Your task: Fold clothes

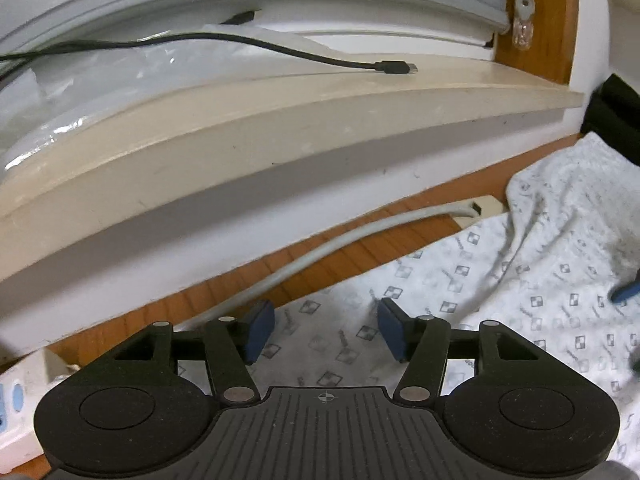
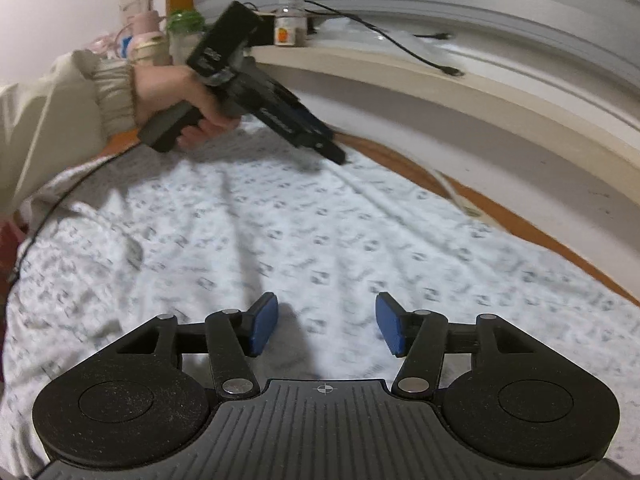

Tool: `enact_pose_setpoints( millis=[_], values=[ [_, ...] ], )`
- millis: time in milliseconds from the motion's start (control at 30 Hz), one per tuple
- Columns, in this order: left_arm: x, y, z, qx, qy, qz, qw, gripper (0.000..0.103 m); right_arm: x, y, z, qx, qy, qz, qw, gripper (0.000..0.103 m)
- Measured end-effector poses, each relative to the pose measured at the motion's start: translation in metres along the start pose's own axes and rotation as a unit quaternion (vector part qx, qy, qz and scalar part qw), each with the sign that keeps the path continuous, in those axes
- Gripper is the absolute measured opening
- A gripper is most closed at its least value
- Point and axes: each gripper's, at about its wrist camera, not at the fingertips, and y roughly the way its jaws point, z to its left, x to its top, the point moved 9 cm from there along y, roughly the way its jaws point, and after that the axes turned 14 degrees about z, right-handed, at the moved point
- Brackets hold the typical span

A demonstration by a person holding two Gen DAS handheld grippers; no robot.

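Note:
A white garment with a small grey square print [image 1: 500, 280] lies spread on a wooden table [image 1: 360, 248], wrinkled at its far right. My left gripper [image 1: 326, 330] hovers open over the garment's far edge, nothing between its blue pads. In the right wrist view the same garment [image 2: 280, 232] fills the middle. My right gripper [image 2: 326, 328] is open above it, empty. The left gripper [image 2: 338, 156] also shows there, held by a hand [image 2: 172, 92] in a beige sleeve, its tip low over the cloth near the far edge.
A beige window sill [image 1: 280, 120] overhangs the table's far side, with a black cable [image 1: 280, 46] and plastic film on it. A grey cable [image 1: 320, 248] and a power strip [image 1: 20, 400] lie along the wall. Jars [image 2: 290, 20] stand on the sill.

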Motion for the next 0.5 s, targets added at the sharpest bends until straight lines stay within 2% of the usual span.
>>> enact_pose_setpoints(
  millis=[67, 100, 133, 167, 500],
  values=[
    [-0.003, -0.002, 0.002, -0.004, -0.002, -0.005, 1.0, 0.05, 0.004, 0.001, 0.009, 0.008, -0.008, -0.003, 1.0, 0.055],
    [-0.005, -0.005, 0.004, -0.005, -0.002, -0.008, 0.9999, 0.037, 0.005, 0.002, 0.013, 0.012, -0.013, -0.004, 1.0, 0.055],
    [-0.006, -0.006, 0.004, -0.001, -0.003, -0.011, 0.9999, 0.01, 0.005, 0.002, 0.017, 0.012, -0.019, -0.005, 1.0, 0.055],
    [-0.006, -0.008, 0.005, 0.004, -0.003, -0.013, 0.9999, 0.002, 0.005, 0.003, 0.02, 0.012, -0.024, -0.006, 1.0, 0.055],
    [0.004, -0.021, 0.023, 0.075, -0.048, -0.059, 0.9943, 0.002, -0.002, 0.002, 0.027, 0.023, -0.021, -0.013, 0.999, 0.054]
  ],
)
